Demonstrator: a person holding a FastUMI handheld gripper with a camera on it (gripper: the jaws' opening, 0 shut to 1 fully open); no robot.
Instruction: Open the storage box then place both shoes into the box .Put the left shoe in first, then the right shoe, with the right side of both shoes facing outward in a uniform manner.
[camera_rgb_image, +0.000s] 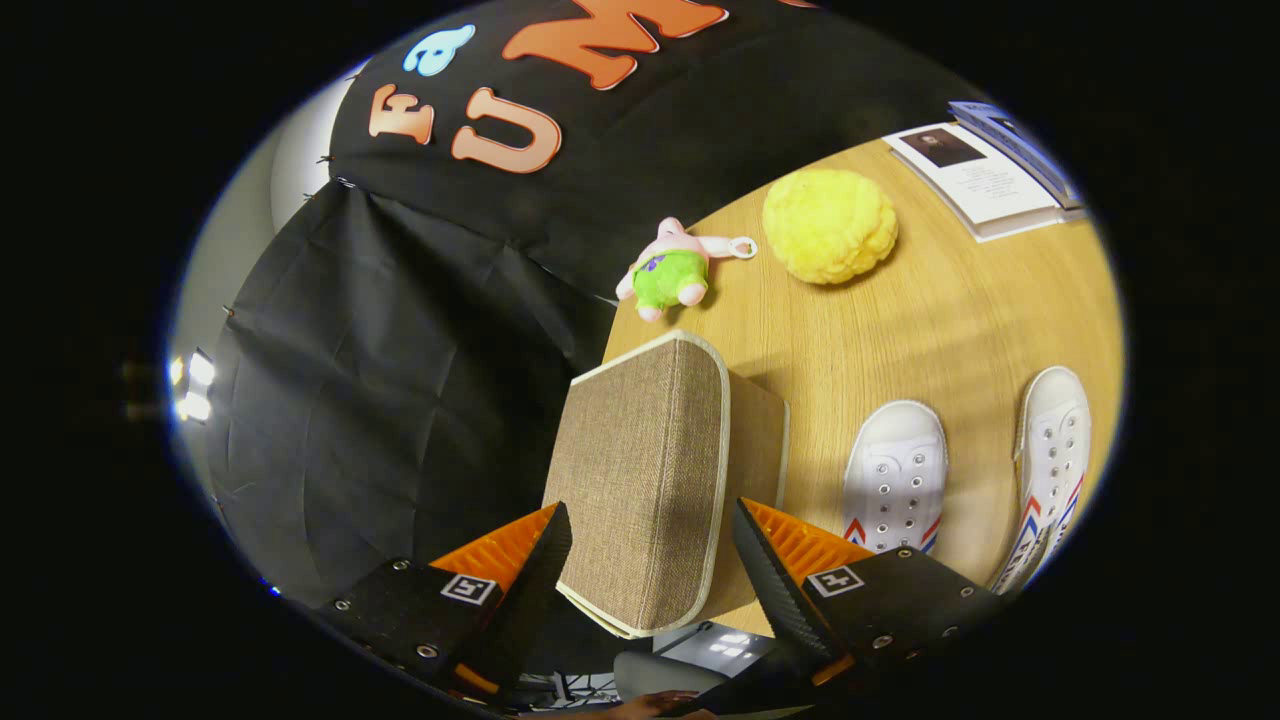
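1. Fingers (545, 565) spread wide; the gripper (650, 560) holds nothing. Its jaws stand on either side of the near end of the box (645, 470), with a gap showing on each side, so no contact as far as I can tell.
2. Box: brown woven fabric with pale trim, lid closed. It sits at the table (950, 320) edge, lid face towards the camera, its near end between the fingers and the rest running ahead of them.
3. Two white shoes with red-and-blue side stripes stand on the table beside the box, away from the booth wall. The nearer shoe (895, 480) is just beside the box, not touching it; the farther shoe (1050, 470) stands apart from the first. Both toes point away from the gripper.
4. Beyond the box: a small plush toy (668, 270), pink with a green body, lies near the table edge; a yellow fluffy ball (830, 225) sits just beside it.
5. Far corner of the table: a stack of books (985, 170).
6. Table top is light wood grain.
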